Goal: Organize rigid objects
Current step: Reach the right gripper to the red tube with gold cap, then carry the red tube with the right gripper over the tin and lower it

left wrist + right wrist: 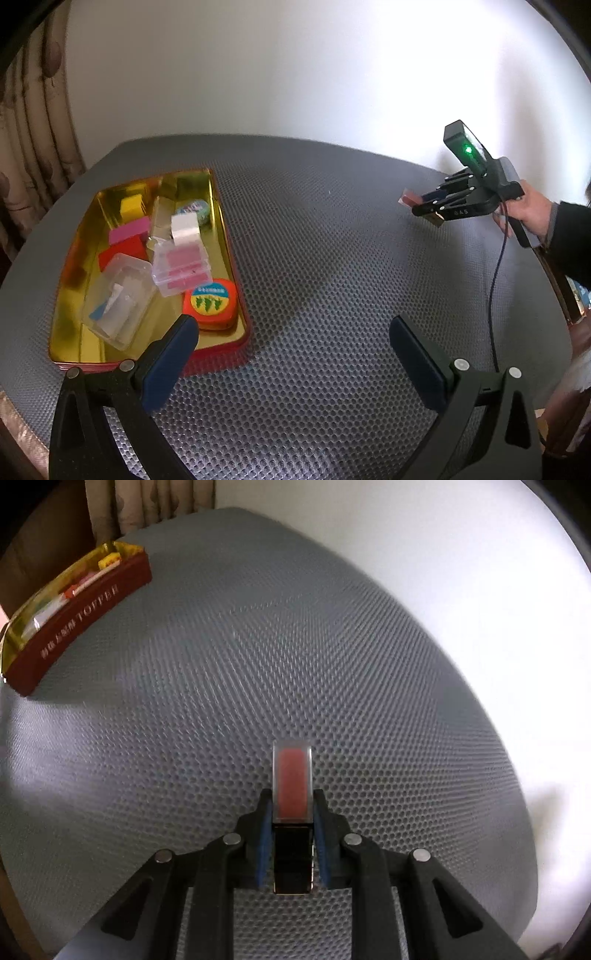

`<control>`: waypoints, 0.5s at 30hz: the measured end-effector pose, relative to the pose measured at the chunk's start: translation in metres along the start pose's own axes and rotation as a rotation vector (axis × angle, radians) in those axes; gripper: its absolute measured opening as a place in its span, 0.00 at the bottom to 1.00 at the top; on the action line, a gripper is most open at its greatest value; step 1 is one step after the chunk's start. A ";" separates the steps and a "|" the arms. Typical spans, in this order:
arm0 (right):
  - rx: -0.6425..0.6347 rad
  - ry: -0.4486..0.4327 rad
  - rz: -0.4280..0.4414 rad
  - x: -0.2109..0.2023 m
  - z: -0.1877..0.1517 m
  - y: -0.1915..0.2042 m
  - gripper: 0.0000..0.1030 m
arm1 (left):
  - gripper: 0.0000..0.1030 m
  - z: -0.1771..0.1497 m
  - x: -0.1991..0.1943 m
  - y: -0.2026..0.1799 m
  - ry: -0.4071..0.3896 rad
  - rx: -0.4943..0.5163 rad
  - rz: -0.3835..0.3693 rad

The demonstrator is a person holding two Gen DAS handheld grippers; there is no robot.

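A red tin with a gold inside sits at the left of the grey mat; it also shows at the far left in the right wrist view. It holds clear plastic boxes, coloured blocks and an orange round tape measure. My left gripper is open and empty, just right of the tin's near end. My right gripper is shut on a small clear case with a red insert, held above the mat; it also shows in the left wrist view.
The grey honeycomb mat covers a round table. A white wall stands behind it and a curtain hangs at the left. A black cable hangs from the right gripper.
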State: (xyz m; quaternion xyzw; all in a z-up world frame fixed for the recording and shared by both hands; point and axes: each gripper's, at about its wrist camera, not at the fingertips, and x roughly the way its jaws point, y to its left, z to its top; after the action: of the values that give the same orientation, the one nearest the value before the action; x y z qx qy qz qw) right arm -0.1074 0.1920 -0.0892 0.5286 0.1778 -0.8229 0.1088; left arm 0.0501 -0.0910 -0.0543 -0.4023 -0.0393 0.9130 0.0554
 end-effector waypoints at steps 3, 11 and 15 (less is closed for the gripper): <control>0.036 -0.047 -0.052 -0.016 0.009 0.016 0.19 | 1.00 0.002 -0.005 0.002 -0.021 0.004 0.031; 0.150 -0.169 -0.185 -0.086 0.022 0.091 0.19 | 1.00 -0.002 -0.035 0.028 -0.104 -0.051 0.122; 0.197 -0.233 -0.235 -0.114 0.036 0.116 0.19 | 1.00 -0.010 -0.049 0.039 -0.142 -0.061 0.156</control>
State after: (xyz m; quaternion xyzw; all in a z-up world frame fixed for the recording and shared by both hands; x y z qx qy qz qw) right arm -0.0473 0.0702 0.0075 0.4137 0.1429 -0.8989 -0.0204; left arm 0.0877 -0.1360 -0.0296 -0.3400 -0.0393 0.9391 -0.0309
